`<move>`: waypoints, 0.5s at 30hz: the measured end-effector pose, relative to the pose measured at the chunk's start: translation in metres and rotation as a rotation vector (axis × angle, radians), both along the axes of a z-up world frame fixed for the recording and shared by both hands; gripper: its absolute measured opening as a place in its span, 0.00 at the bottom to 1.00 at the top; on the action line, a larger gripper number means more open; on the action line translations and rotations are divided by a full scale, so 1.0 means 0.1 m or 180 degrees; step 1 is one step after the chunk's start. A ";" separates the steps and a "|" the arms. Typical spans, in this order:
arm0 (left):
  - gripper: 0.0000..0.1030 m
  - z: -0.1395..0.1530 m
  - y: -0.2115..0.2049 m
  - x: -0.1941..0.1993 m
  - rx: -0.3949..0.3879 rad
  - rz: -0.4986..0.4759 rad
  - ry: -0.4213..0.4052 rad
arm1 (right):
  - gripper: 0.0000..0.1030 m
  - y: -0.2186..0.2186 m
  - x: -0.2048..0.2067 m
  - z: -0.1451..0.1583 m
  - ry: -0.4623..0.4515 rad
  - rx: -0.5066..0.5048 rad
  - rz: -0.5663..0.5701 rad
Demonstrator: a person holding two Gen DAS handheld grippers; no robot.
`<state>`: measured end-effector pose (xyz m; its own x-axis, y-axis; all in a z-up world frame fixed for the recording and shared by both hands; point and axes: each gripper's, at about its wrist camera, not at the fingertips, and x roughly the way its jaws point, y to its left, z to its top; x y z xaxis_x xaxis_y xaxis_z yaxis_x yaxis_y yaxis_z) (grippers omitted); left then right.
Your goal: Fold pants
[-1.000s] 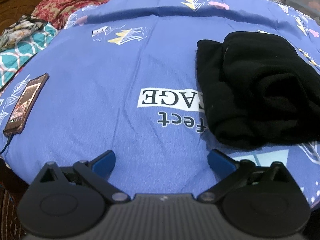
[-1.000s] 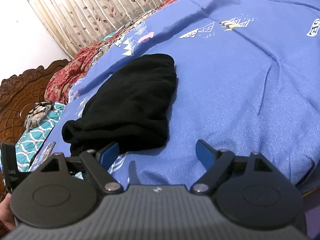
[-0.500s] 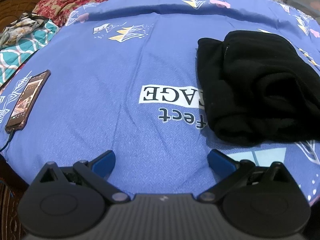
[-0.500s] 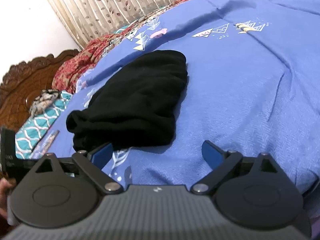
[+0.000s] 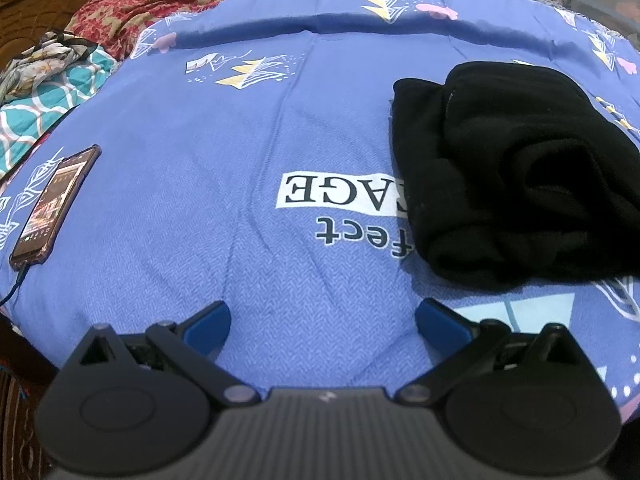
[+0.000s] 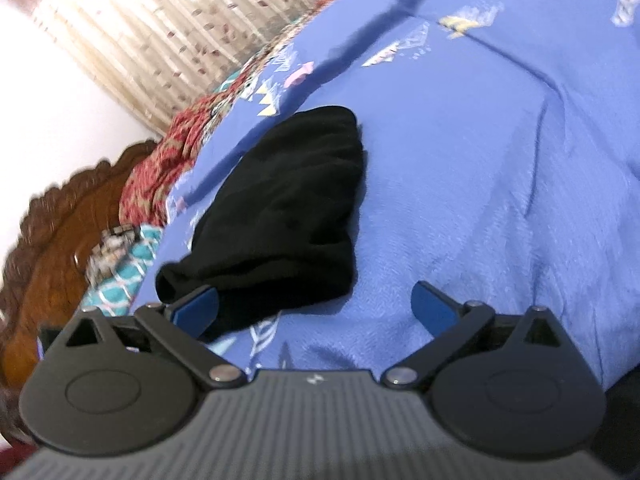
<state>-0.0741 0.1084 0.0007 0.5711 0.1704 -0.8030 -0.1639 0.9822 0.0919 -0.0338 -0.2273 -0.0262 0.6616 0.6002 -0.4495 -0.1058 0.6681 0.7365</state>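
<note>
- Black pants lie folded into a thick bundle on the blue printed bedspread, on the right side of the left wrist view; their right edge runs out of that picture, so the full outline cannot be seen.
- Folds inside the bundle are hard to read, since the dark cloth swallows nearly all detail.
- Printed lettering on the bedspread is partly covered by the pants' left edge, so the words are cut off.
- The left gripper hangs over bare bedspread, short of the pants, with its blue fingers spread wide and nothing between them.
- The right gripper has just been opening its jaws, which now stand wide apart; between them show a corner of the pants and bare bedspread, and no pad presses on the cloth.
- In the right wrist view the whole picture is tilted and smeared with blur; the left blue fingertip overlaps the near end of the pants, and whether it touches them cannot be told.
- A phone with a lit screen lies at the left edge of the bed, a cable leaving its near end and running out of view.
- Red patterned cloth and a carved wooden headboard sit at the far side, partly cropped.
</note>
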 end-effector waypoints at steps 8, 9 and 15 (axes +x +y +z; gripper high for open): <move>1.00 0.00 0.01 -0.01 -0.0007 0.0011 -0.0015 | 1.00 0.20 -0.06 0.16 0.0110 -0.0517 0.0113; 1.00 0.00 0.01 -0.01 -0.0010 0.0008 -0.0017 | 1.00 0.23 -0.07 0.16 0.0118 -0.0557 0.0106; 1.00 -0.01 0.03 -0.02 -0.0016 -0.0029 -0.0053 | 1.00 0.27 -0.07 0.11 0.0153 -0.0539 0.0016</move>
